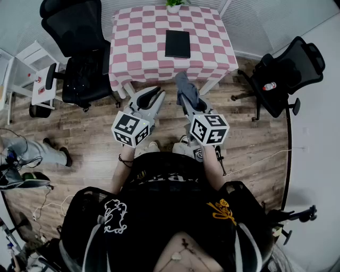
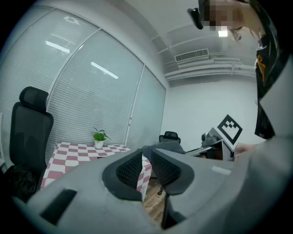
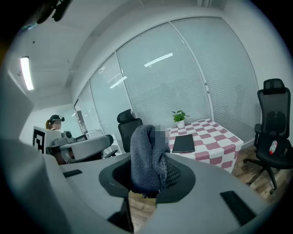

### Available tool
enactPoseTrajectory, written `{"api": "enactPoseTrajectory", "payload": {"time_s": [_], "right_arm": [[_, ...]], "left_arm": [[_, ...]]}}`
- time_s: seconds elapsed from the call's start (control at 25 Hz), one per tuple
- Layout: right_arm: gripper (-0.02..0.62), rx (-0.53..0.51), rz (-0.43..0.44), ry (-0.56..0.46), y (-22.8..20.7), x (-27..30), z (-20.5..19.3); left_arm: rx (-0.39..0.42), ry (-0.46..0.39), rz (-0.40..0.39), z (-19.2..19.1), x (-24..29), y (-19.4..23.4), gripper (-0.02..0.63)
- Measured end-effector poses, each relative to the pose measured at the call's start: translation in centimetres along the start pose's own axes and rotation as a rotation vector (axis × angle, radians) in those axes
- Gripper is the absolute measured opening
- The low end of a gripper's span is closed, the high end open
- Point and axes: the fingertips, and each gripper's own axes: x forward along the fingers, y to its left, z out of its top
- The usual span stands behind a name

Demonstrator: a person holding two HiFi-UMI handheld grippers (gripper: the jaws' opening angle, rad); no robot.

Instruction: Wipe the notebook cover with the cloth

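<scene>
A black notebook [image 1: 177,43] lies flat on the table with the red-and-white checked cover [image 1: 138,48]; the right gripper view shows the notebook [image 3: 183,143] well ahead of the jaws. My right gripper [image 1: 186,95] hangs over the wooden floor short of the table's near edge, shut on a grey knitted cloth [image 1: 187,87] that sticks up between the jaws [image 3: 146,155]. To its left, my left gripper [image 1: 152,91] is also short of the table. A narrow gap shows between its pads [image 2: 130,169], and it holds nothing.
A potted plant [image 1: 173,4] stands at the table's far edge. Black office chairs flank the table, left [image 1: 79,53] and right [image 1: 284,74]; a bottle [image 1: 270,85] lies on the right one. White shelving [image 1: 37,79] and another person's legs [image 1: 32,151] are at left.
</scene>
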Motion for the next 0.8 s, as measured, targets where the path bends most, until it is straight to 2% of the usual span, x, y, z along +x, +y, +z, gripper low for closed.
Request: {"api": "enactPoseTrajectory", "payload": {"time_s": [0.28, 0.8], "right_arm": [[0.091, -0.021, -0.014, 0.002, -0.1, 0.0, 0.0], [0.091, 0.001, -0.027, -0.031, 0.4, -0.3, 0.0]], "left_arm": [[0.005, -0.003, -0.013, 0.1, -0.1, -0.3, 0.072], [0.014, -0.004, -0.026, 0.1, -1.3, 0.1, 0.072]]}}
